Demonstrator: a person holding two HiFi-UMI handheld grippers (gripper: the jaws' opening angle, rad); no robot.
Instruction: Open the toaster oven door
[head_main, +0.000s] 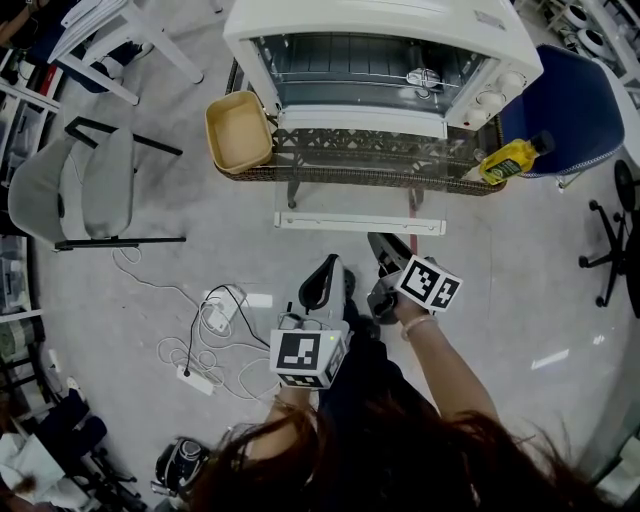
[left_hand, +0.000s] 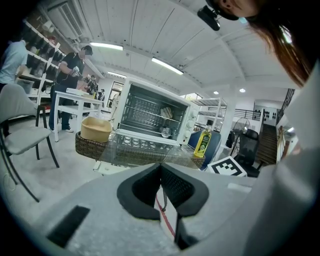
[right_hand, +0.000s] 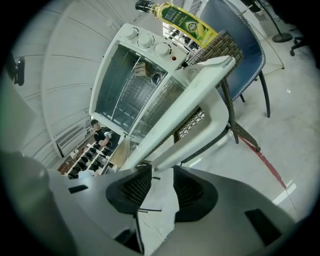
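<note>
The oven (head_main: 300, 20) door (head_main: 380, 150) lies open, level. It is stiff, hinged glass: take its white handle (head_main: 360, 222) mid-bar, gently. Right gripper (right_hand: 159, 175) jaws are half apart, seemingly not pressing the handle. Left gripper (left_hand: 161, 167) jaws are together, empty.

The wicker table (head_main: 350, 176) carries toaster oven (head_main: 350, 20), beige tub (head_main: 238, 130) and probably an oil bottle (head_main: 510, 158).

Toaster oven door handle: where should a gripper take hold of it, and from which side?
Grip the white handle bar at mid-length, coming from the front. The door lies open and flat, so the bar stands clear along its front edge, with a gap behind.
</note>
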